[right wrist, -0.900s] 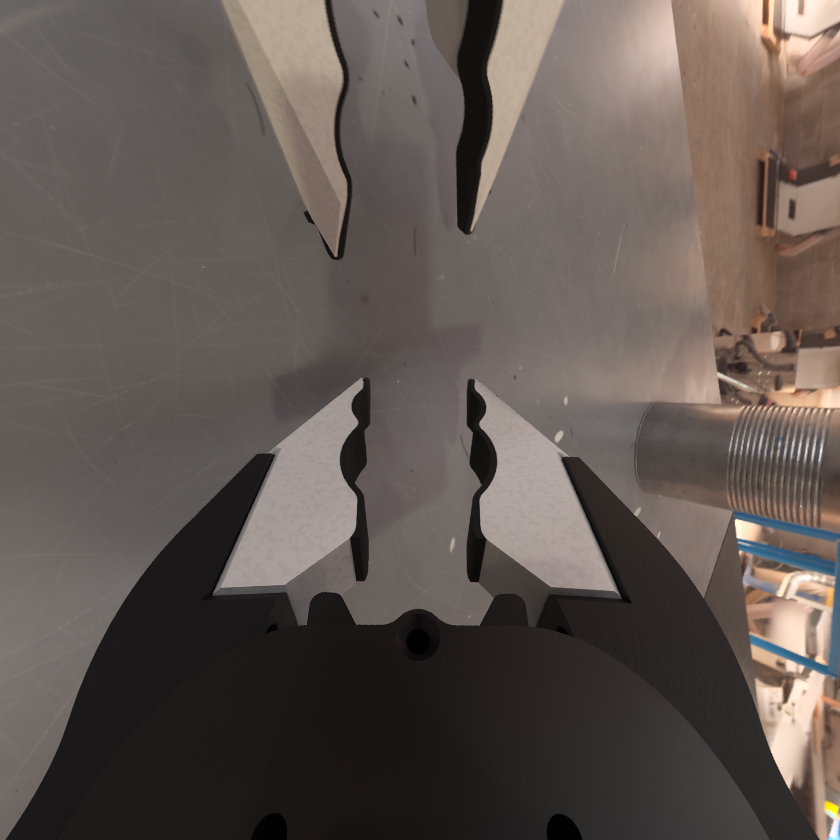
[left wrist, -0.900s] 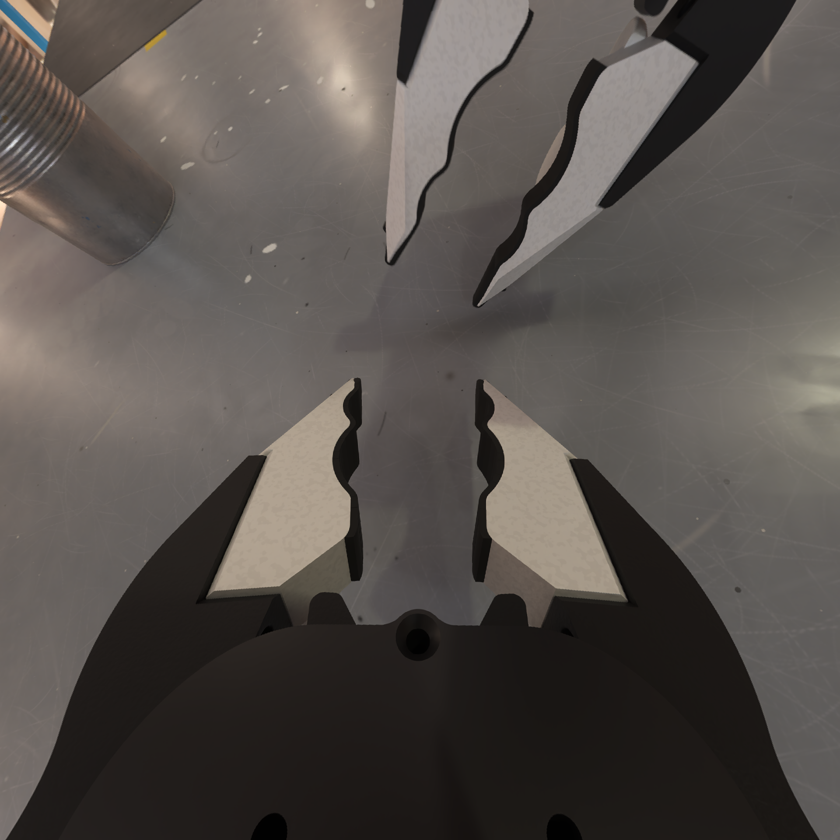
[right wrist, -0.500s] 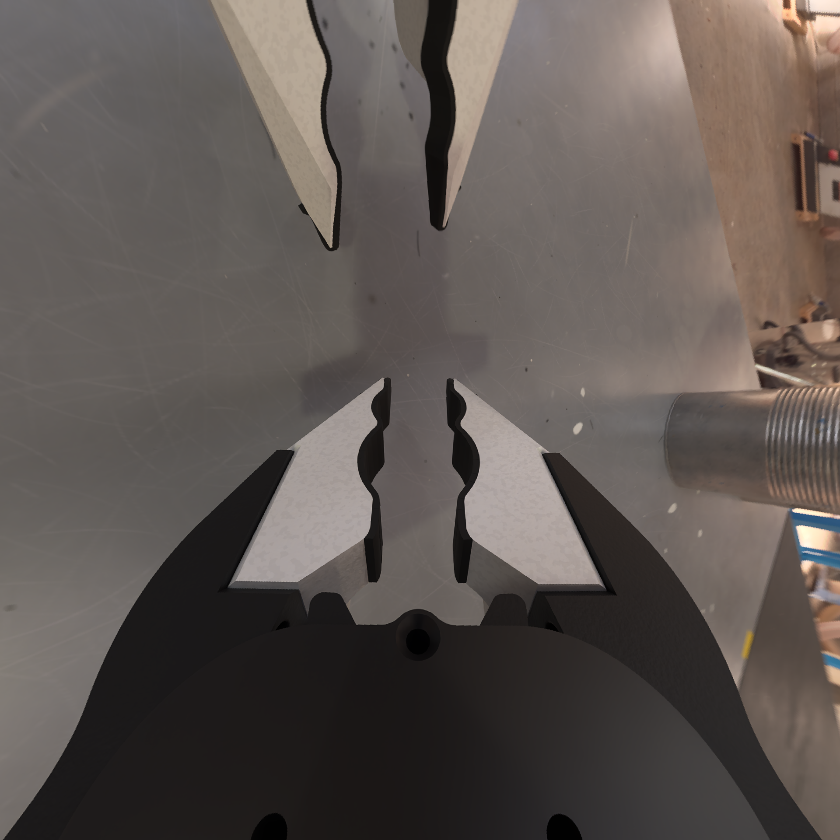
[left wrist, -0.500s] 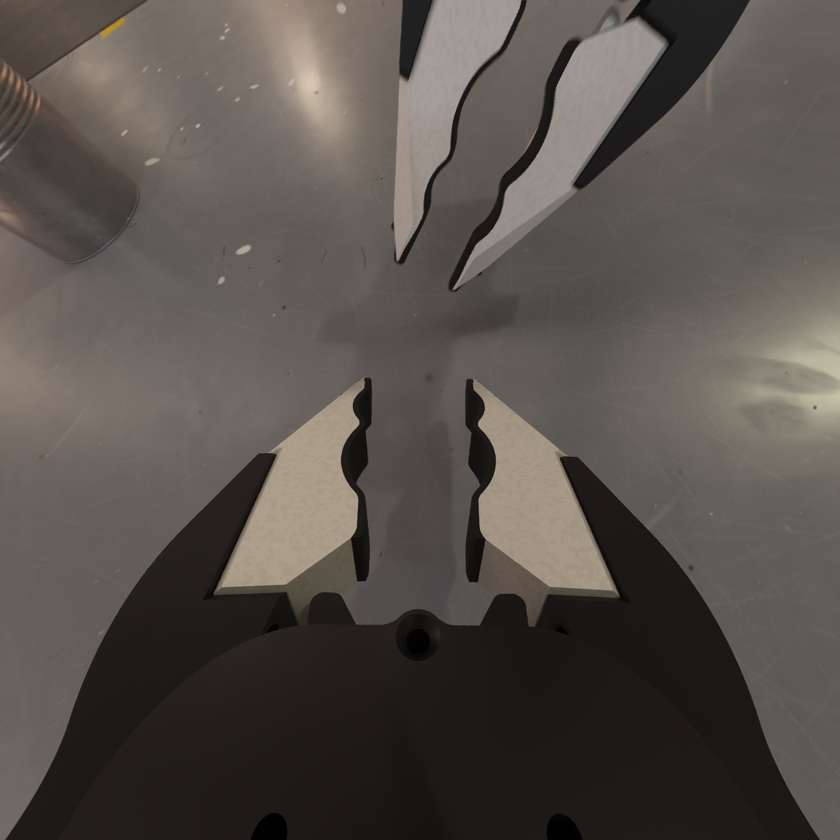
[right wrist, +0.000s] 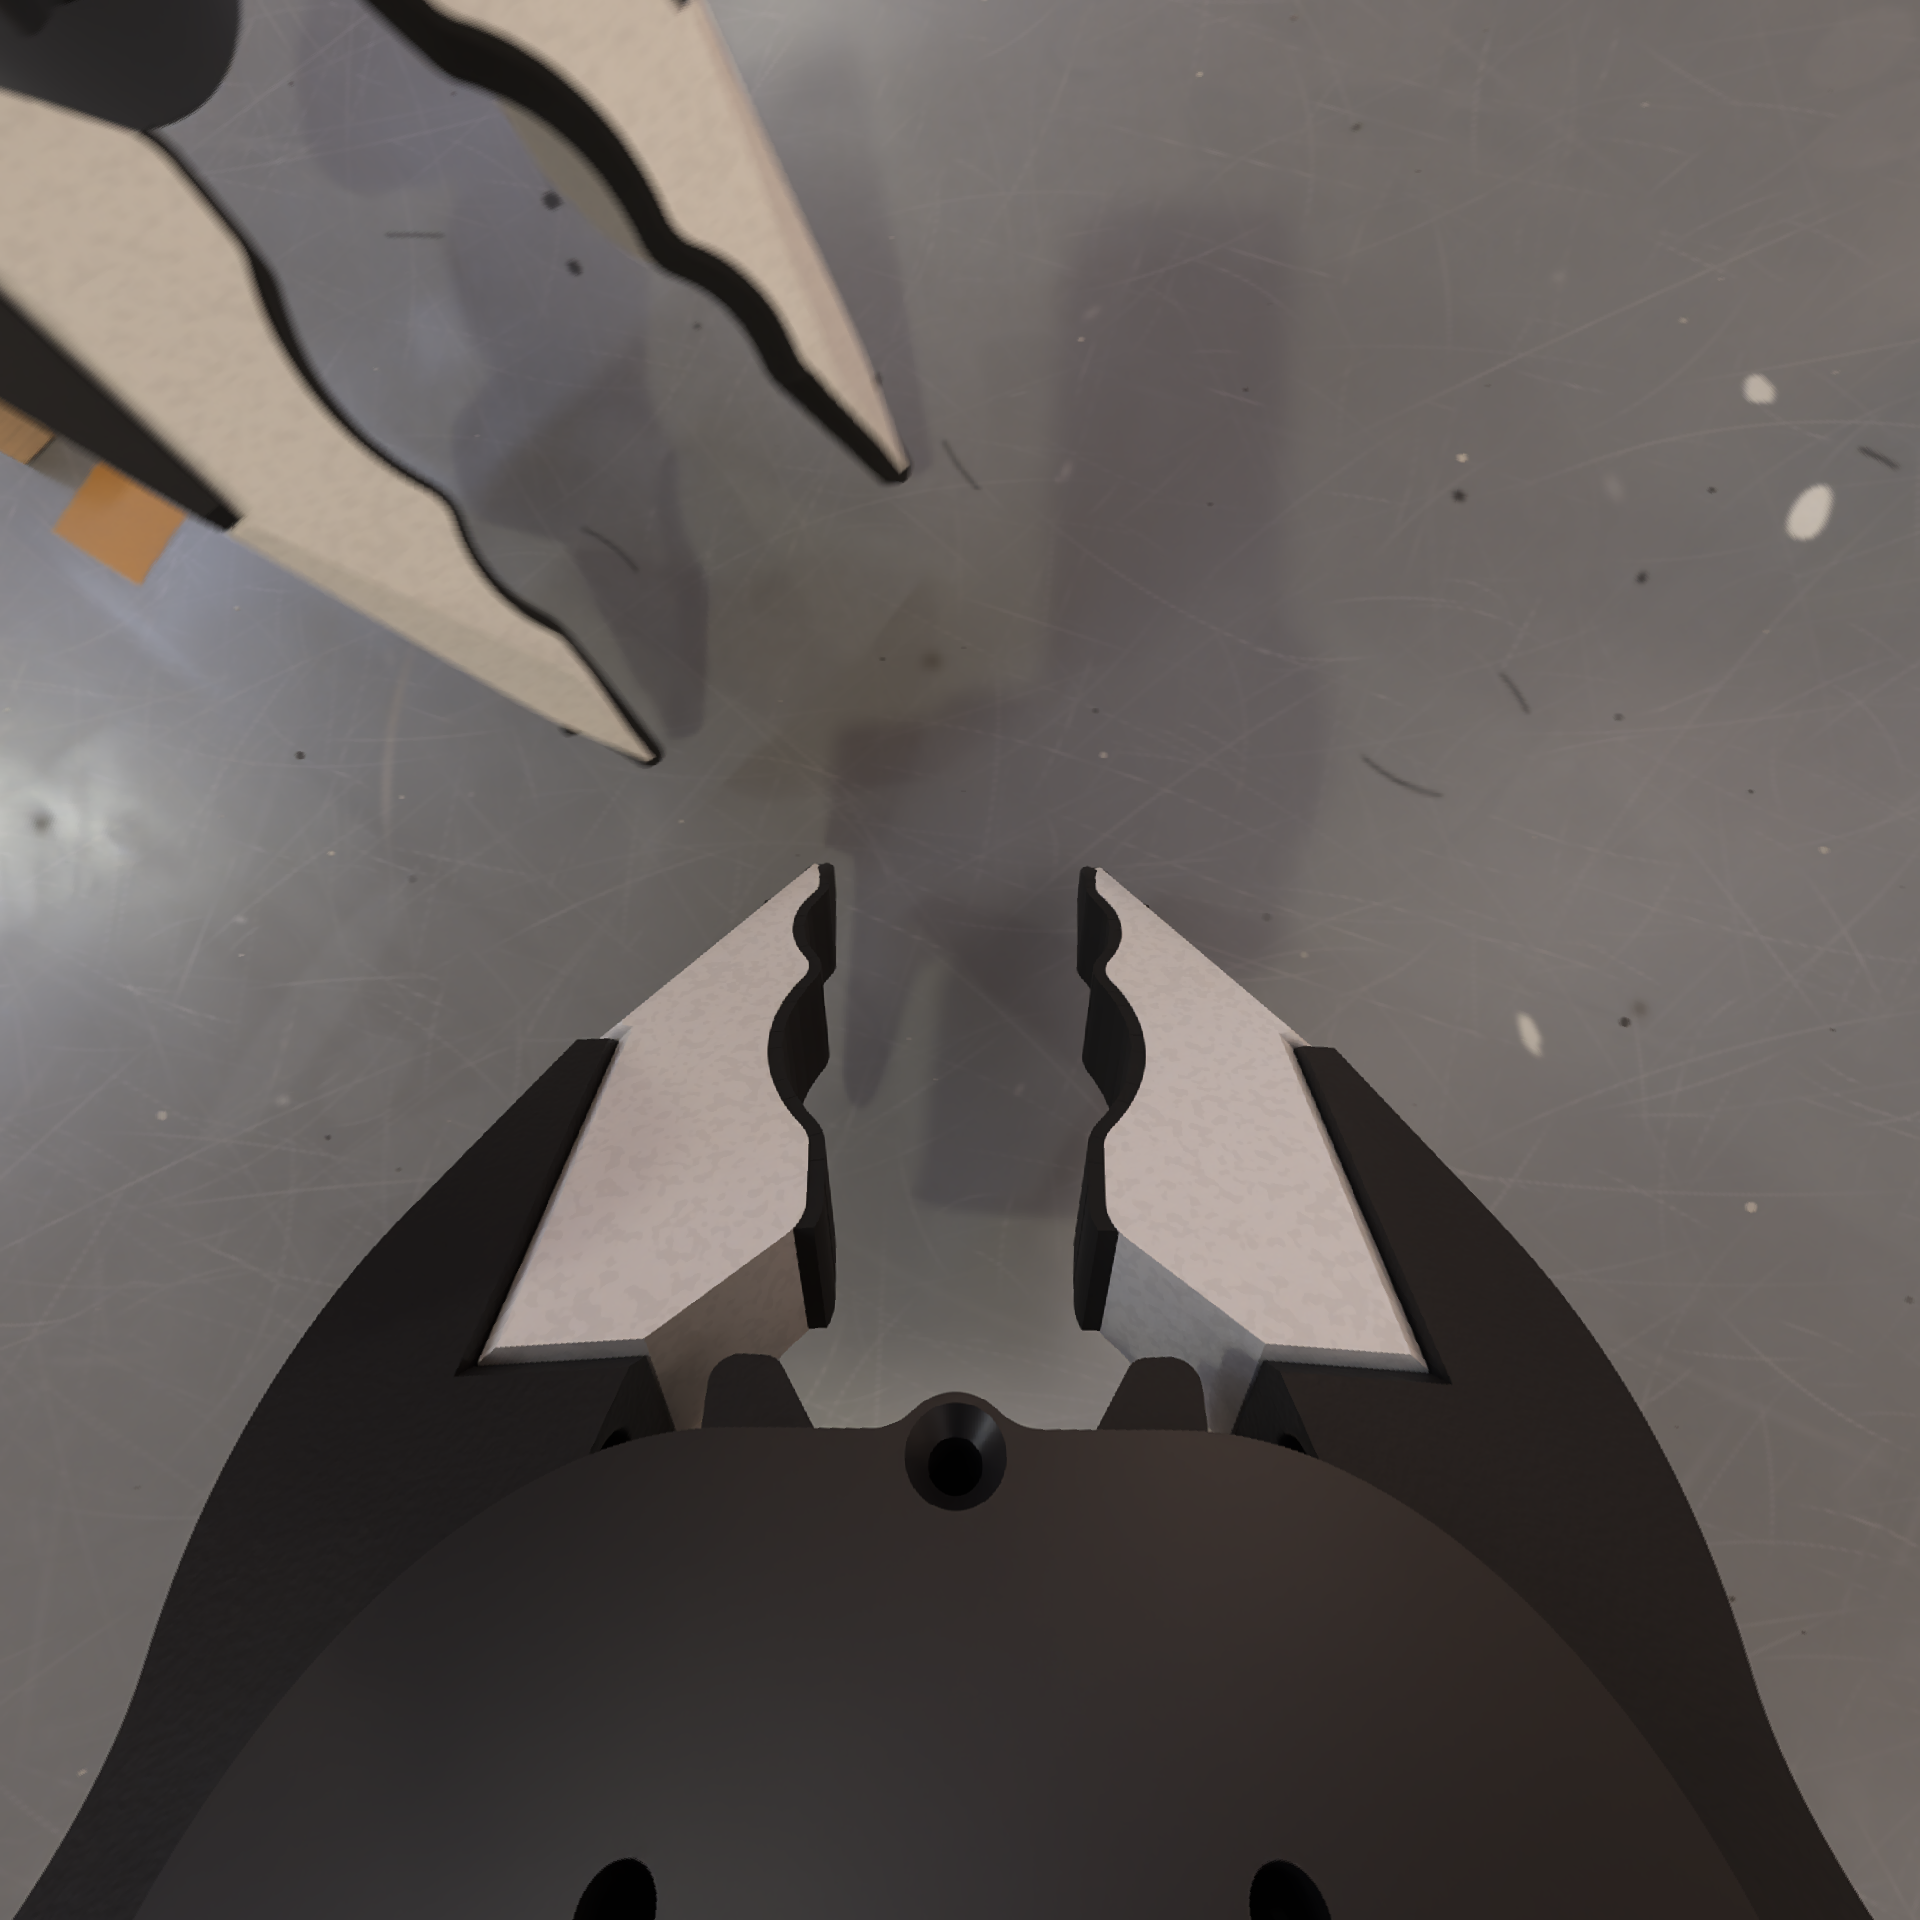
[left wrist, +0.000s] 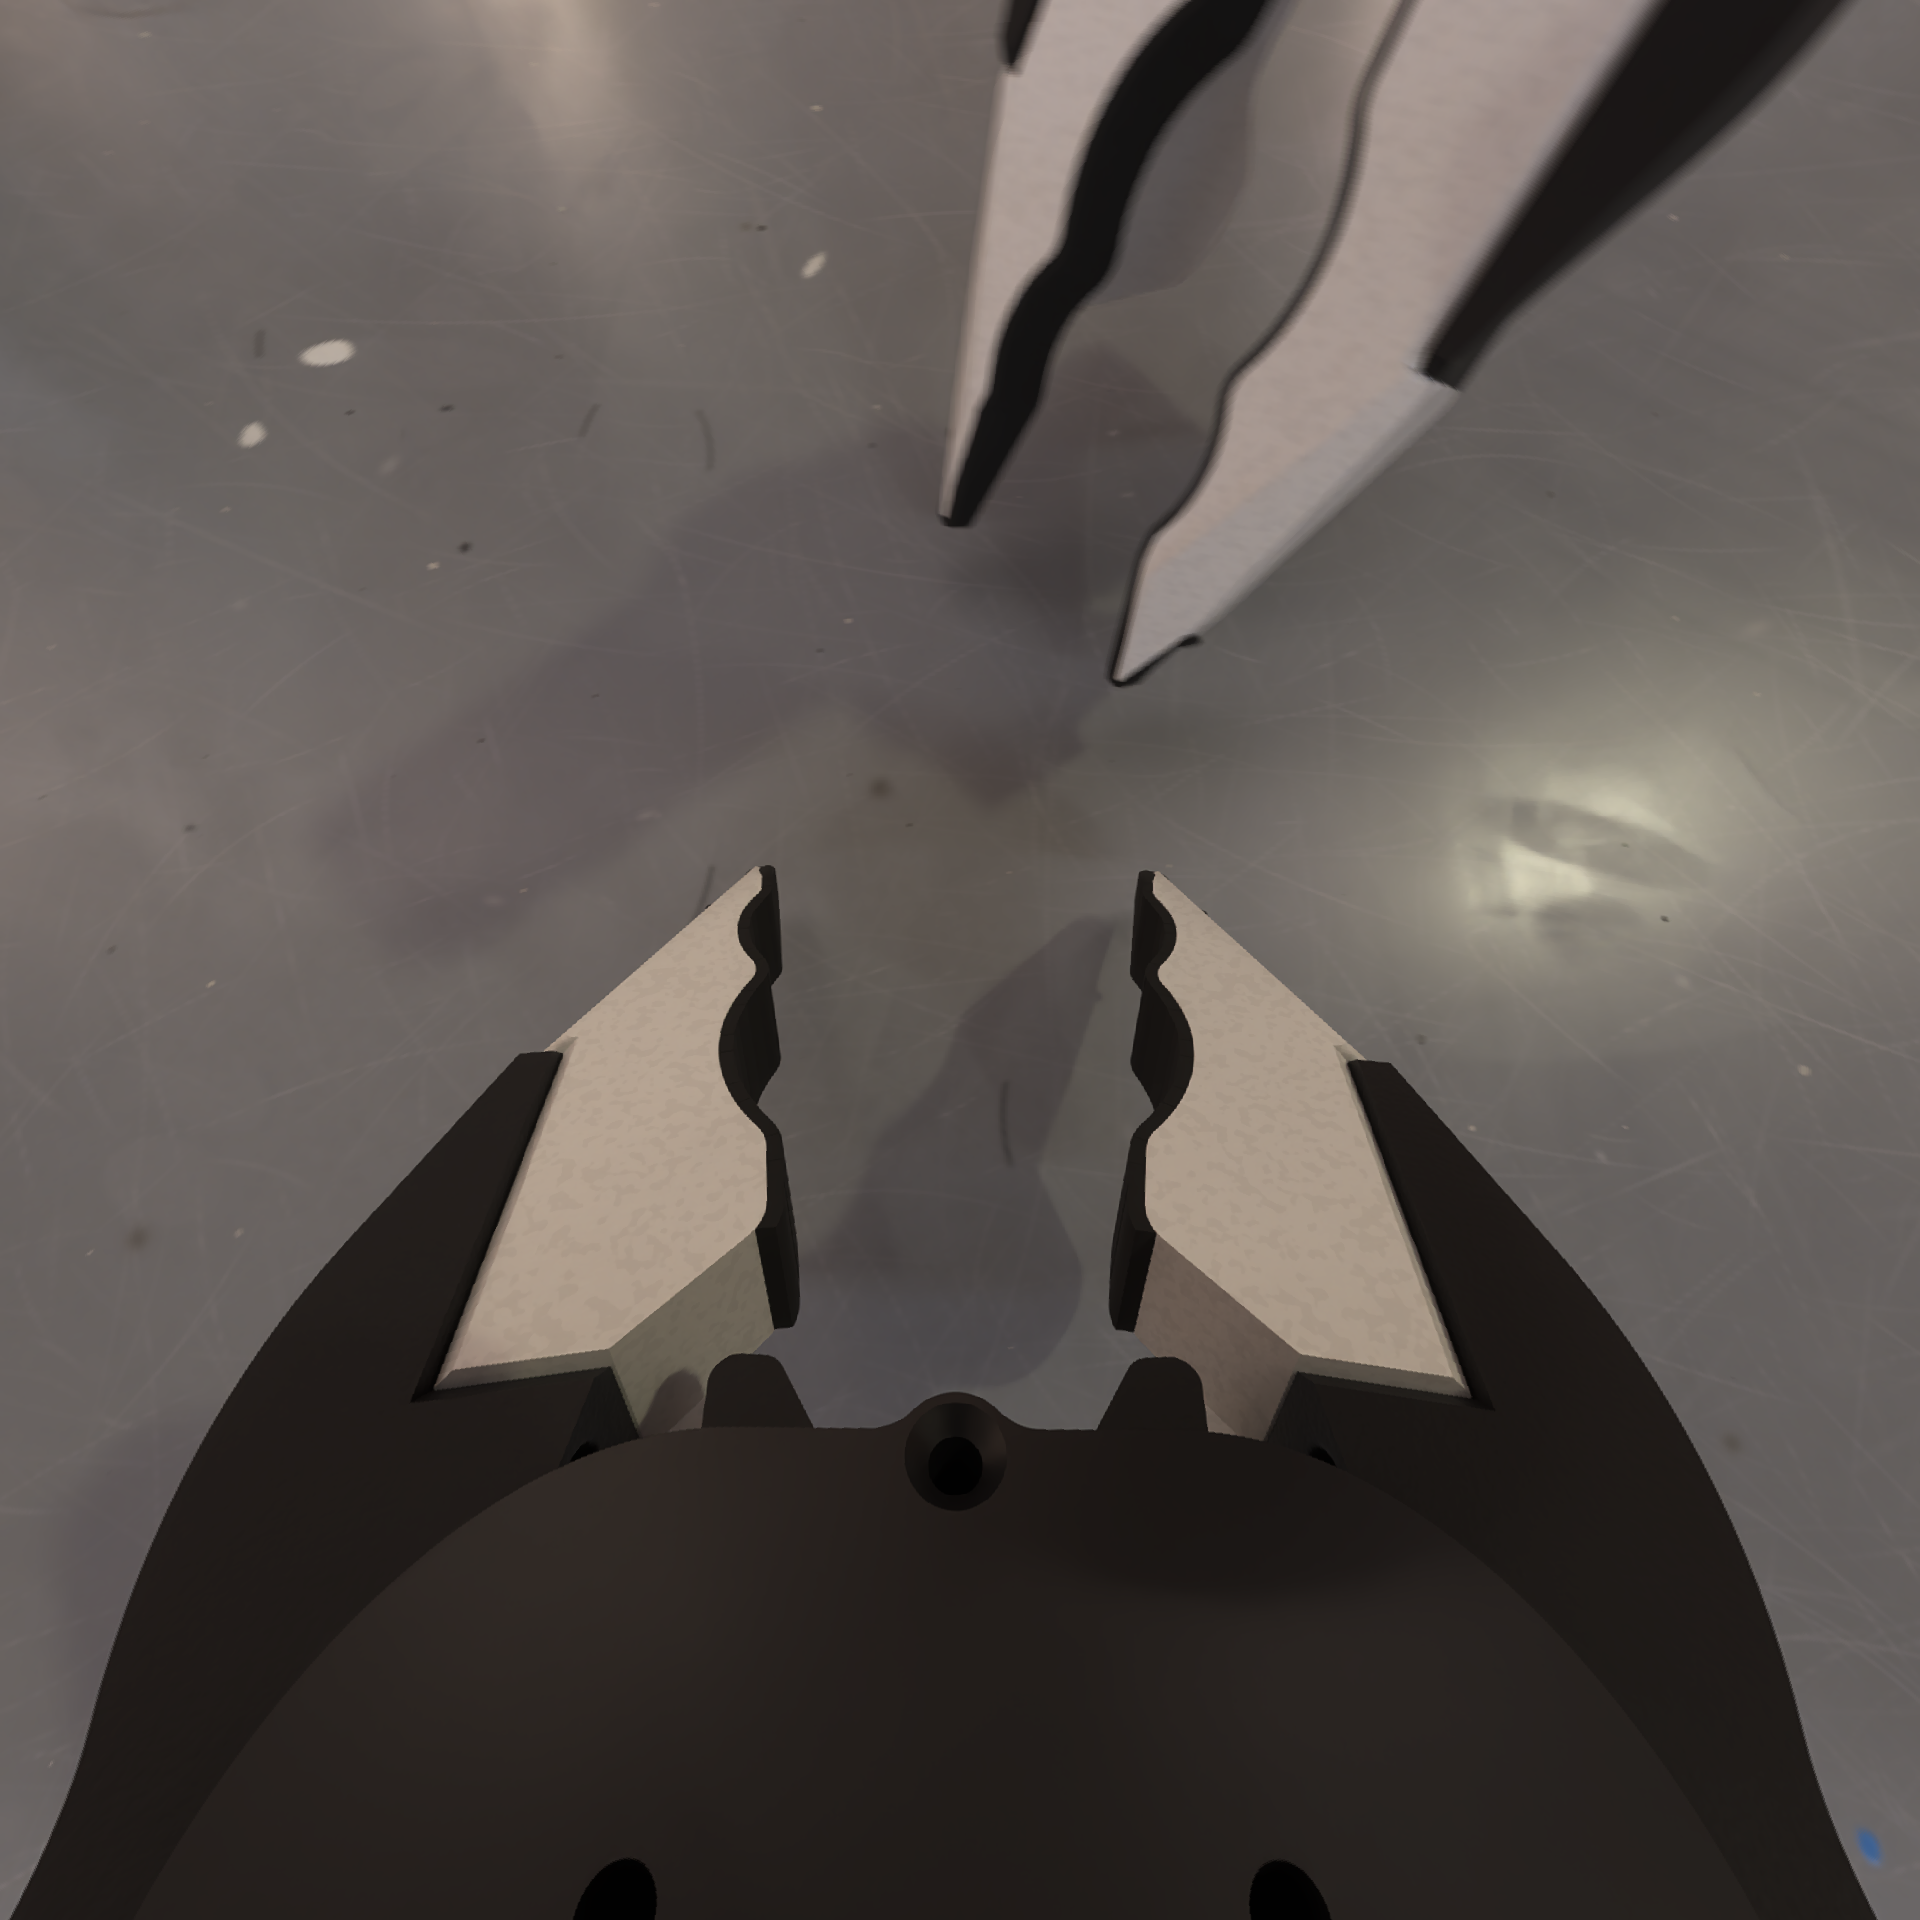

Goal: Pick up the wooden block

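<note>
No wooden block shows clearly in either view. A small orange-brown patch (right wrist: 109,525) peeks out behind the other gripper's finger at the left edge of the right wrist view; I cannot tell what it is. My left gripper (left wrist: 954,878) is open and empty, just above the scratched grey metal table (left wrist: 364,727). My right gripper (right wrist: 956,871) is open and empty over the same table (right wrist: 1507,727). The two point at each other, tips a short way apart. The right gripper shows in the left wrist view (left wrist: 1039,594), and the left gripper in the right wrist view (right wrist: 769,613).
The metal surface has white specks (right wrist: 1808,511) and scratches, and a bright reflection (left wrist: 1548,862) lies to the right of my left gripper. Nothing lies between the two pairs of fingertips.
Both grippers narrowed their jaws, then opened wider than before. Both views have turned, and the metal pipe has left both of them. Each gripper now shows at a slant in the other's view.
</note>
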### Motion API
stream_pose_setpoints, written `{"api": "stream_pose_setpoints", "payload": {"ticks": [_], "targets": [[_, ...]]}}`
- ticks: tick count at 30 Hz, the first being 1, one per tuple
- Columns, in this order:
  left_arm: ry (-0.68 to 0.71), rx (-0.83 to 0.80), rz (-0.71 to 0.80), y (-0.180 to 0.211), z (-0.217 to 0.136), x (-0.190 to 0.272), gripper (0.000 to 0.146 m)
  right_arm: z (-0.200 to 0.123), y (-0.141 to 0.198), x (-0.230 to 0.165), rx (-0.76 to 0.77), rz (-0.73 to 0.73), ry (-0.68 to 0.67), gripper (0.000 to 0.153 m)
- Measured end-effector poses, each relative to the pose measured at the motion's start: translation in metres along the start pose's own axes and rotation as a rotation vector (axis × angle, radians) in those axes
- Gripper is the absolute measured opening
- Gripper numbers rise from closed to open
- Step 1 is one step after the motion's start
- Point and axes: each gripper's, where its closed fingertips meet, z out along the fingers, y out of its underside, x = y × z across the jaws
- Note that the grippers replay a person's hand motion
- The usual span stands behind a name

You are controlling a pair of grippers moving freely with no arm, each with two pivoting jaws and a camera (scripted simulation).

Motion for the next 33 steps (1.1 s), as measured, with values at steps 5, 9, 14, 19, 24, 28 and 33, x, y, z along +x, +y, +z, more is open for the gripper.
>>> {"api": "stream_pose_setpoints", "payload": {"ticks": [5,9,14,19,24,28,33], "targets": [[0.072,-0.006,0.037,-0.005,0.004,0.026,0.063,-0.004,0.004,0.014,0.031,0.007,0.0,0.049],[0.049,-0.07,0.061,-0.001,-0.007,0.029,0.06,-0.018,0.008,0.019,0.036,-0.014,0.051,0.048],[-0.122,0.007,0.082,-0.013,-0.084,0.022,0.037,-0.048,-0.004,0.0,0.135,-0.131,0.097,0.039],[-0.297,0.235,0.034,-0.045,-0.184,0.036,0.0,-0.041,-0.026,-0.075,0.266,-0.302,-0.191,0.005],[-0.465,0.437,0.068,-0.077,-0.252,0.067,0.001,-0.011,-0.049,-0.155,0.246,-0.46,-0.451,0.008],[-0.528,0.474,0.068,-0.078,-0.282,0.075,0.003,0.02,-0.066,-0.196,0.171,-0.573,-0.52,0.022],[-0.581,0.498,0.05,-0.069,-0.298,0.071,0.006,0.043,-0.075,-0.21,0.093,-0.672,-0.48,0.019]]}}
